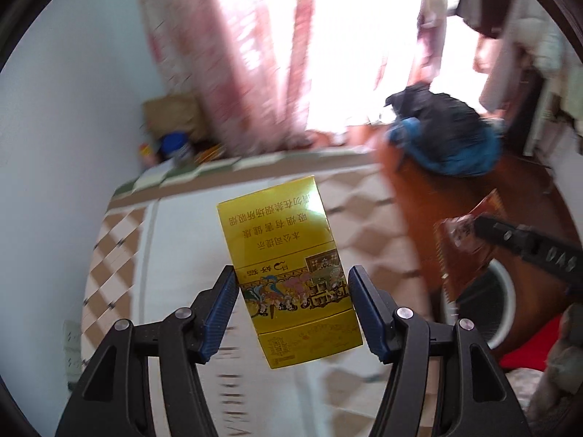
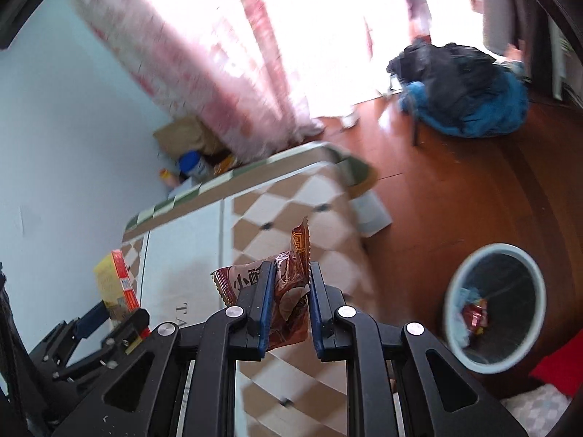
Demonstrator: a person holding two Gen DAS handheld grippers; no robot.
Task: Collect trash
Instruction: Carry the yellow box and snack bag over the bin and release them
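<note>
My left gripper [image 1: 291, 291] is shut on a yellow cigarette box [image 1: 288, 266] and holds it up above the table; the box also shows in the right wrist view [image 2: 114, 284]. My right gripper [image 2: 289, 284] is shut on a brown snack wrapper [image 2: 288, 291], which also shows in the left wrist view [image 1: 462, 240] at the right. A pale blue waste bin [image 2: 462, 276] stands on the floor at the lower right with some trash inside; its rim shows in the left wrist view [image 1: 506, 298].
A table with a diamond-patterned cloth [image 2: 277, 211] lies below both grippers. A wooden floor [image 2: 437, 189] is to the right. A black and blue bag [image 2: 462, 87] lies by the window. Pink curtains [image 2: 226, 73] hang behind. A cardboard box and bottles [image 2: 189, 153] sit in the corner.
</note>
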